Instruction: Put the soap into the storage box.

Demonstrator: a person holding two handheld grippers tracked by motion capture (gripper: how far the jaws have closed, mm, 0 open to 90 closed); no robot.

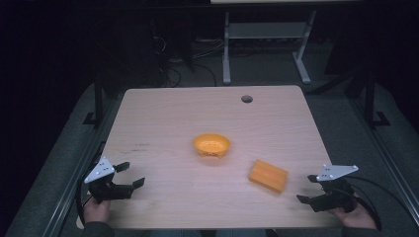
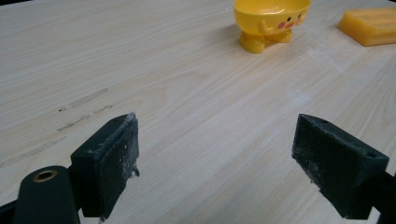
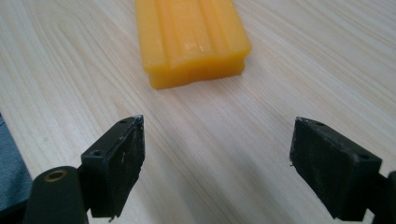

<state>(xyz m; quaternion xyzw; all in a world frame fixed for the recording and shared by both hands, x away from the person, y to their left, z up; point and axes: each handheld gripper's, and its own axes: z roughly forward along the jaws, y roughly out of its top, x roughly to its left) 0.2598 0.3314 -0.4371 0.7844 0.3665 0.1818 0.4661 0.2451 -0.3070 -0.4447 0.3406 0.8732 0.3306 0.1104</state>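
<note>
right claw (image 1: pixel 307 189) (agape) near block (image 1: pixel 268 176)

Bare table (image 1: pixel 163 113) across upper and left frame; yellow footed bowl (image 1: pixel 211 145) centre, orange block (image 1: pixel 268 176) lower right obstruct passage.

A light wooden table (image 1: pixel 163 113) stands in a dark room (grey floor (image 1: pixel 267 74), white desk frame (image 1: pixel 227 49) behind).

Glossy yellow plastic bowl (image 2: pixel 272 18) and waxy orange block (image 3: pixel 190 37) on matt wood-grain table (image 1: pixel 163 118) (faintly scuffed).
</note>
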